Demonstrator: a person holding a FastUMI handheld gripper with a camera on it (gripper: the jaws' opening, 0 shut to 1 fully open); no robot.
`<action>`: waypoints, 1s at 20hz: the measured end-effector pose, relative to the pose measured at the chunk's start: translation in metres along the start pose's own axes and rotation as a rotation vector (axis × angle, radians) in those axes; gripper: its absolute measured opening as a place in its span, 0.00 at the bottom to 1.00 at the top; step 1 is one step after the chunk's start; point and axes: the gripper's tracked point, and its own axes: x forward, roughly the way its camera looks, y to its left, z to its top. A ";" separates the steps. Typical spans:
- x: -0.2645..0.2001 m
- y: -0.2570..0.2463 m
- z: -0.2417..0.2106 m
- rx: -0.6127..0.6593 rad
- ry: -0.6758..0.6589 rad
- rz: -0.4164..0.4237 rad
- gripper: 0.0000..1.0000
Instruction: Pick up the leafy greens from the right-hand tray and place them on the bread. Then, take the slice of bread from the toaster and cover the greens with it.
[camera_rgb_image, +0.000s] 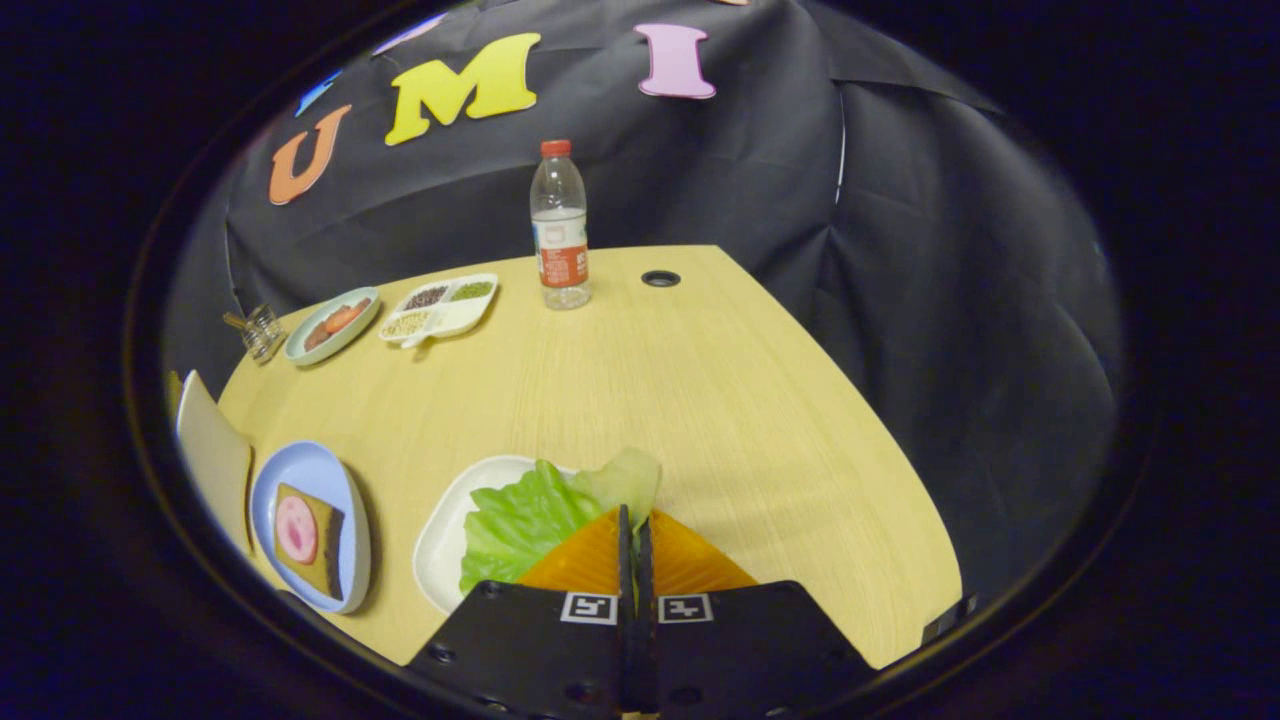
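1 tool (634, 545), fingers pressed together with next to no gap, tips lying over the leafy greens (520, 525); whether a leaf edge is pinched between them cannot be told. Greens: on the white tray (445, 545) near the worktop's (700, 400) near edge, just ahead of the fingers. Bread (305, 540): dark-crusted slice with a pink round on top, on a blue plate (265, 490) at the near left corner. Far left edge: 1 oval dish (332, 325), 1 divided dish (440, 308). Far edge: 1 bottle (559, 230). Step in hand, by judgement: picking the greens. Next move calls for a confirmed hold on a leaf, a lift clear of the tray, then carriage left to the bread.
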 end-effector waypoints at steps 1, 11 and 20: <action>-0.007 -0.002 0.003 -0.013 -0.011 -0.010 0.00; 0.013 -0.015 -0.016 0.000 0.045 -0.001 0.00; 0.009 -0.024 -0.021 0.009 0.039 0.002 0.05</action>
